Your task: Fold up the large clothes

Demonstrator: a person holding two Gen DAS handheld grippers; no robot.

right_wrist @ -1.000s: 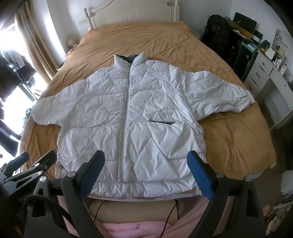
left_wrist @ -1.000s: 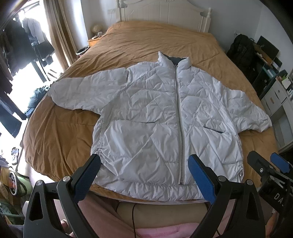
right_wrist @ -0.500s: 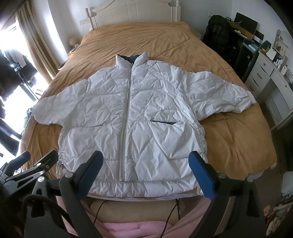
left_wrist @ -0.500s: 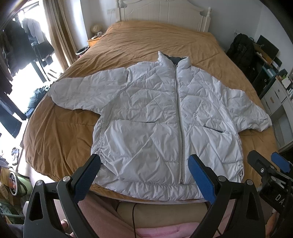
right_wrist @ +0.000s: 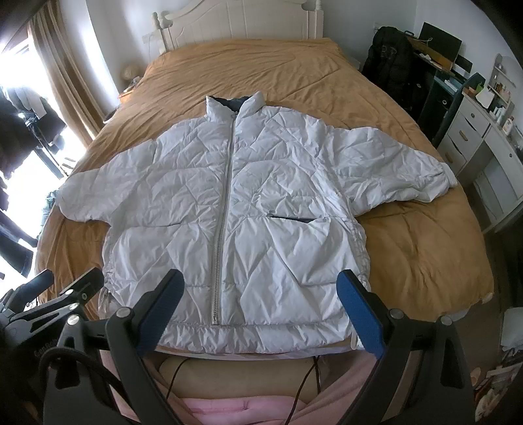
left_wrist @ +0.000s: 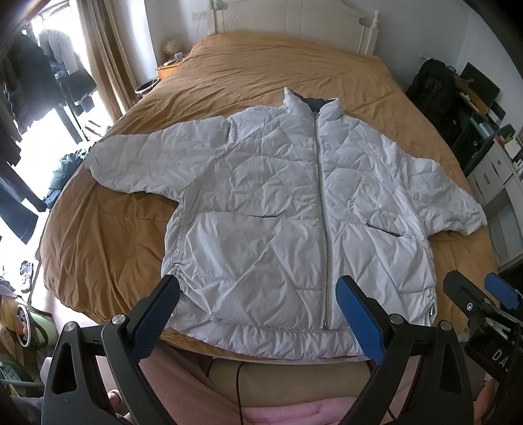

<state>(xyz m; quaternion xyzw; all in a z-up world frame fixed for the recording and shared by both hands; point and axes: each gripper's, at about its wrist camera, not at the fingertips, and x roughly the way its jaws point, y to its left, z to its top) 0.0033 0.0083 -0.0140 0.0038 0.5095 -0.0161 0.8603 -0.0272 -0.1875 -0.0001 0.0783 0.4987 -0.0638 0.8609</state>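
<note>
A white quilted puffer jacket (left_wrist: pixel 278 209) lies flat on the bed, front up, zipped, collar toward the headboard, both sleeves spread out; it also shows in the right wrist view (right_wrist: pixel 255 202). Its hem lies along the bed's near edge. My left gripper (left_wrist: pixel 258 310) is open and empty, held above the hem left of the zipper. My right gripper (right_wrist: pixel 261 304) is open and empty above the hem right of the zipper. The right gripper shows at the lower right of the left wrist view (left_wrist: pixel 483 304). The left gripper shows at the lower left of the right wrist view (right_wrist: pixel 62 294).
The bed has a tan quilt (left_wrist: pixel 261 65) and a white headboard (right_wrist: pixel 242 19). White drawers (right_wrist: pixel 480 137) and a black backpack (right_wrist: pixel 389 55) stand on the right. Curtains, hanging clothes and a bright window (left_wrist: pixel 39 98) are on the left. The person's pink clothing (right_wrist: pixel 228 405) is below.
Both grippers have shifted very slightly; the jacket sits a touch lower in the right wrist view. The jacket itself has not moved and both grippers stay open.
</note>
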